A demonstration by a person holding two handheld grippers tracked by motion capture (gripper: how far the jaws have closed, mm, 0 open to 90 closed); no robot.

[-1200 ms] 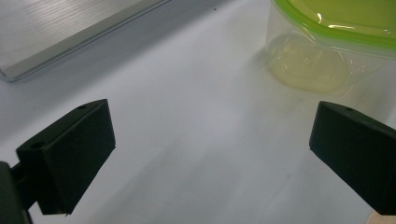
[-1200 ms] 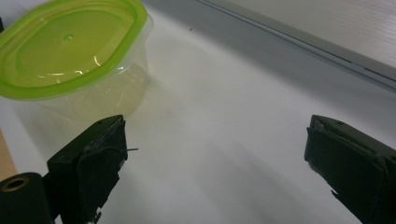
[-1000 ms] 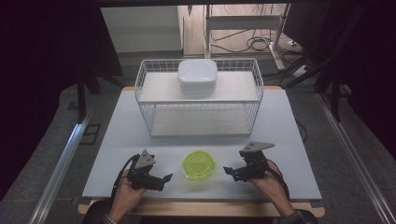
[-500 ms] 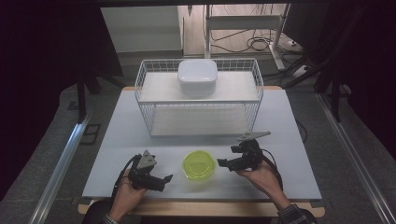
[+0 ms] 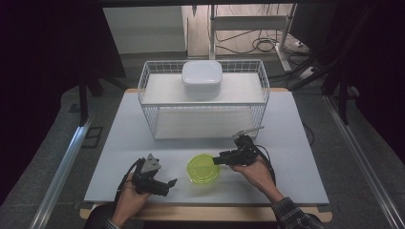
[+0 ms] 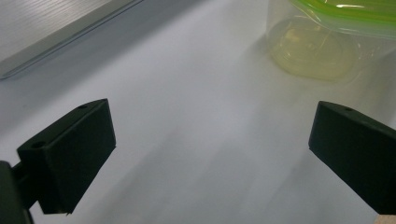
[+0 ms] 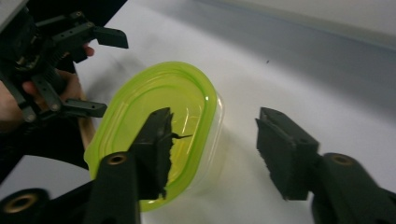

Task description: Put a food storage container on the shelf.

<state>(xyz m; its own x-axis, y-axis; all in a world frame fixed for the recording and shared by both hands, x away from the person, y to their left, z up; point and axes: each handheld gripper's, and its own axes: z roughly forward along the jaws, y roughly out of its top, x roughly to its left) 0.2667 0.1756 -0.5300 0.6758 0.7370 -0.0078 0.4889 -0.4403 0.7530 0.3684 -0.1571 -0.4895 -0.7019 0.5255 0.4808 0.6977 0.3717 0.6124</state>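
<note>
The container (image 5: 203, 168) is small, with rounded corners. It has a bright yellow-green lid and see-through walls, and I cannot tell if something is inside. It stands on the white table (image 5: 296, 143), near the front edge, between the two grippers.

The right gripper (image 5: 220, 160) is released, its jaws wide apart. In the right gripper view one jaw is over the lid of the container (image 7: 161, 126) and the other jaw is beside its wall, over the table. The left gripper (image 5: 168, 183) is also released. It is near the container on the other side and does not touch it; in the left gripper view the container (image 6: 327, 42) is ahead of the jaws.

Behind, on the table, stands a white wire rack (image 5: 148, 95) with a shelf. A white box (image 5: 201, 78) with a lid is on the shelf. The floor (image 5: 62, 133) around the table is grey, and the room behind is dark, with cables (image 5: 267, 45) on the floor.
</note>
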